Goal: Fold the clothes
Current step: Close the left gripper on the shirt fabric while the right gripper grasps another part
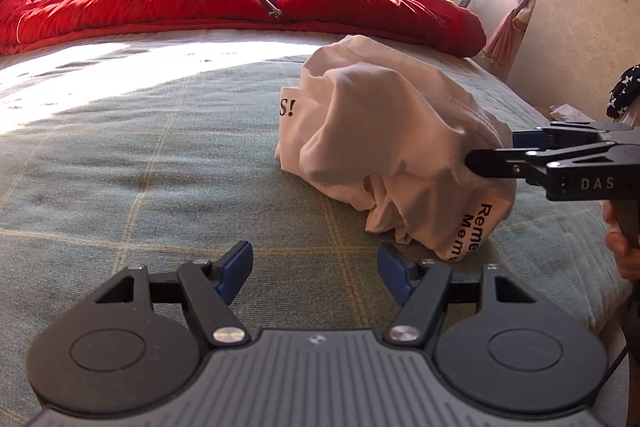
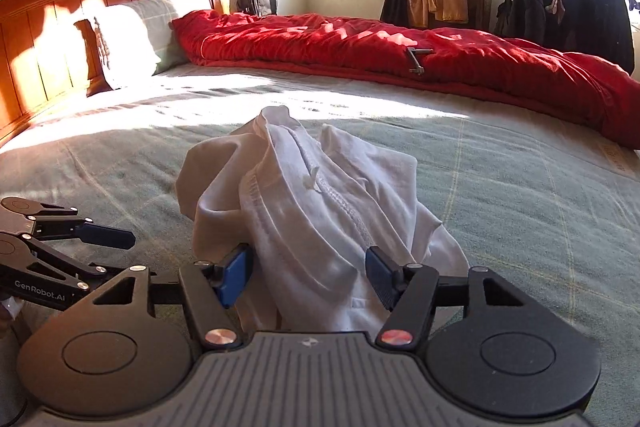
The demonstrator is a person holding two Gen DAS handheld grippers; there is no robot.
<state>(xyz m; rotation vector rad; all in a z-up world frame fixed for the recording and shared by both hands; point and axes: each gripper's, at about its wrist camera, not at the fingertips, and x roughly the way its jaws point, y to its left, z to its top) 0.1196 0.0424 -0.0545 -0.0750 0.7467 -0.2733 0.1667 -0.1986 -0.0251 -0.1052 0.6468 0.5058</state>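
Left wrist view: The left gripper hovers low over the green bedspread with its jaws spread wide and nothing between them. The white T-shirt lies in a crumpled heap ahead and to the right of this gripper, well apart from its fingertips. The heap's long axis runs from far-left to near-right, with black lettering showing at both ends. The right gripper enters level from the right edge and meets the heap's near-right side.

Right wrist view: The right gripper points straight into the T-shirt. Bunched cloth lies between its blue pads, yet the jaws stand wide and the pads do not pinch it, so the grip reads as released. The left gripper lies low at the left edge, beside the heap but not touching it.

Judgement: The shirt is not folded. The right gripper is the nearer one and only needs to close on the cloth. The left gripper must travel rightward to reach an edge. A red quilt lies along the far side of the bed.
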